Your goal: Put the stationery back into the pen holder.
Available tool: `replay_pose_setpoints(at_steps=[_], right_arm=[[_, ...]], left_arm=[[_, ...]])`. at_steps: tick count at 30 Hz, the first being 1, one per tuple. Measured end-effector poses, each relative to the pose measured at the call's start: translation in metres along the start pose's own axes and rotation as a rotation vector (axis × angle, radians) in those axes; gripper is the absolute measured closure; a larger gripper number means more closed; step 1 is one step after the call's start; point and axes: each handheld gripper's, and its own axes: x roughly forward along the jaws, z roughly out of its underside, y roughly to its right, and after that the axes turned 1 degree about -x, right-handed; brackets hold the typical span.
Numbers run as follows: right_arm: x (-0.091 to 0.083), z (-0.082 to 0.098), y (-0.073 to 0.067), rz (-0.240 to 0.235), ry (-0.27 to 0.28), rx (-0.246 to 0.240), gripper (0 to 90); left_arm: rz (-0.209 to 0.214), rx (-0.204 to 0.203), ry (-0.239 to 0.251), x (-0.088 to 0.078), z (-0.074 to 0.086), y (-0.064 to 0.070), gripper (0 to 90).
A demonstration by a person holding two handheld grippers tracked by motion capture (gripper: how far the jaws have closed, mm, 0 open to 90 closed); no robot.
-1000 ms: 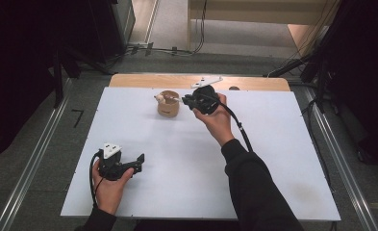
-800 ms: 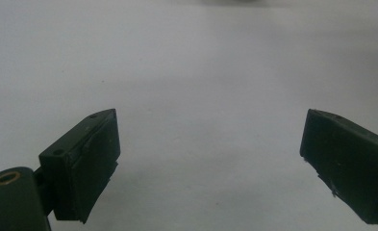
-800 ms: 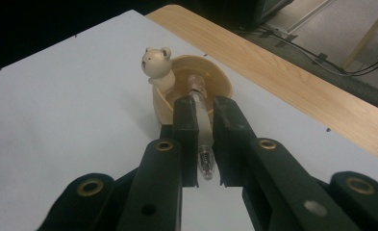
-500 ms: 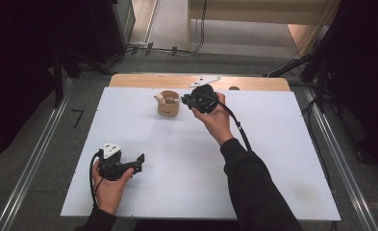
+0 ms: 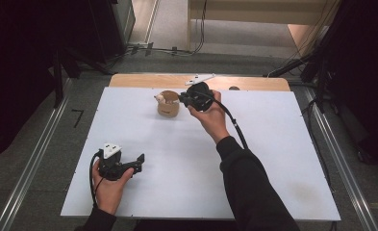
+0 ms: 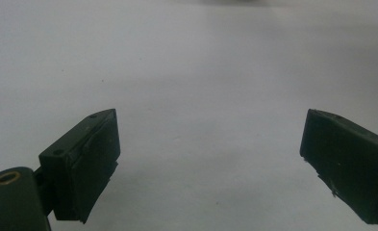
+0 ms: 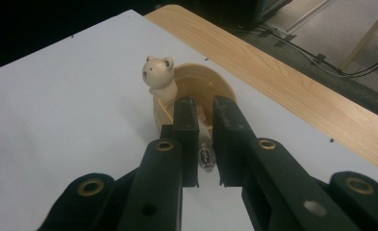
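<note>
Right gripper view: right gripper (image 7: 205, 126) jaws pinch a small pale piece at the cup (image 7: 196, 91) near the tabletop's (image 5: 273, 144) far edge; left gripper (image 6: 210, 154) gapes empty.

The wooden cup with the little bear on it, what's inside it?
The right gripper reaches over the wooden cup, its fingers shut on a small pale thing with a metal tip at the rim. The little bear sits on the edge. The fingers cover the cup's bottom.

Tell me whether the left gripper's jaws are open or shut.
Open. The left gripper shows its two black jaws far apart, with bare white table between them and nothing held.
</note>
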Motion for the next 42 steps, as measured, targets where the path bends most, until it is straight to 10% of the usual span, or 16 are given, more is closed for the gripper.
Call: replay_pose_setpoints(at_steps=[3, 8, 42], right_arm=[[0.006, -0.001, 0.000, -0.005, 0.012, 0.014, 54.4], [0.007, -0.001, 0.000, -0.007, 0.036, 0.046, 41.1], [-0.018, 0.032, 0.009, 0.011, 0.020, 0.086, 24.2]], left_arm=[[-0.001, 0.000, -0.002, 0.000, 0.000, 0.000, 7.4], [-0.003, -0.002, 0.000, 0.000, 0.000, -0.001, 7.3], [-0.004, 0.006, -0.005, 0.001, 0.000, 0.000, 7.3]])
